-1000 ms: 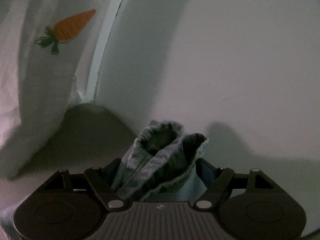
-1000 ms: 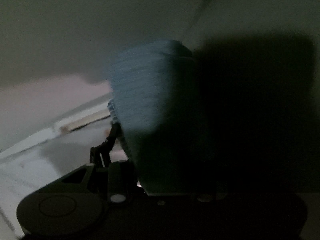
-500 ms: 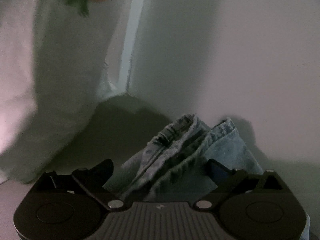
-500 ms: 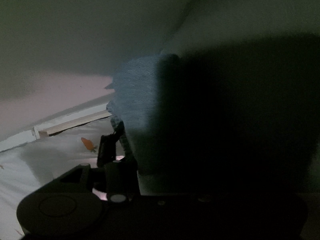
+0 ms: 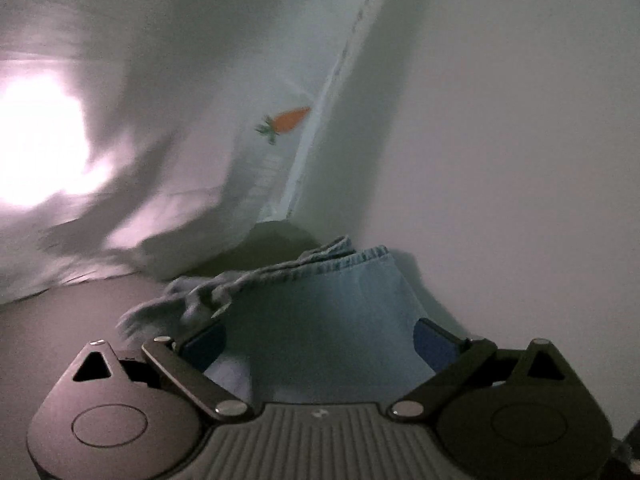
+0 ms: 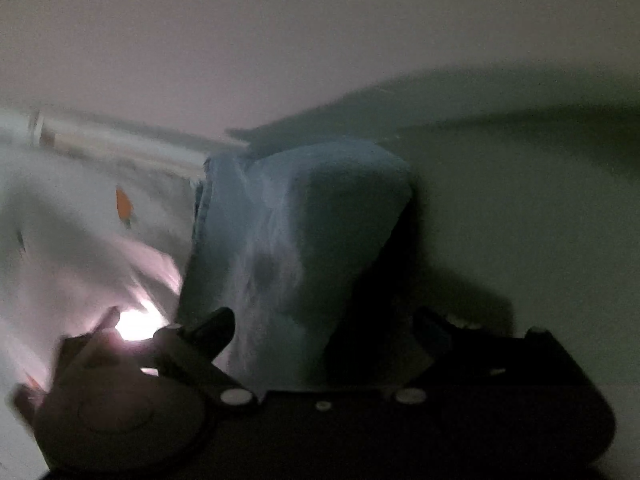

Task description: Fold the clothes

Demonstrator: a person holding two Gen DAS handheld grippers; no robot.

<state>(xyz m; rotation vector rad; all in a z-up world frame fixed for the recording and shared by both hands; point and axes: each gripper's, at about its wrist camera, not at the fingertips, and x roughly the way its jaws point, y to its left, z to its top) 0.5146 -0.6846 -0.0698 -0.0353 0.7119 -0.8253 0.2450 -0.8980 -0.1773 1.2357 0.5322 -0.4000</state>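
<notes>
A folded pair of light blue jeans (image 5: 332, 300) lies on a dim surface against a pale wall. My left gripper (image 5: 320, 340) stands open over the near end of the jeans. Its blue pads (image 5: 434, 342) sit apart on either side of the cloth and do not squeeze it. In the right wrist view the jeans (image 6: 304, 220) rise as a blurred blue bundle between the spread fingers of my right gripper (image 6: 324, 332). Its jaws are opening, and the dark right finger (image 6: 436, 332) stands off the denim. The lower part of the jeans is hidden behind the gripper bodies.
A white cloth with an orange carrot print (image 5: 286, 120) hangs or drapes to the left, also seen as the carrot print (image 6: 123, 202). A pale wall (image 5: 500, 160) runs close along the right. A bright light patch (image 5: 36, 140) glares at the left.
Both grippers have let go of the jeans: their jaws went from clamped on bunched denim to wide apart. The left view has drawn back and the jeans now lie flatter. The right view has rolled.
</notes>
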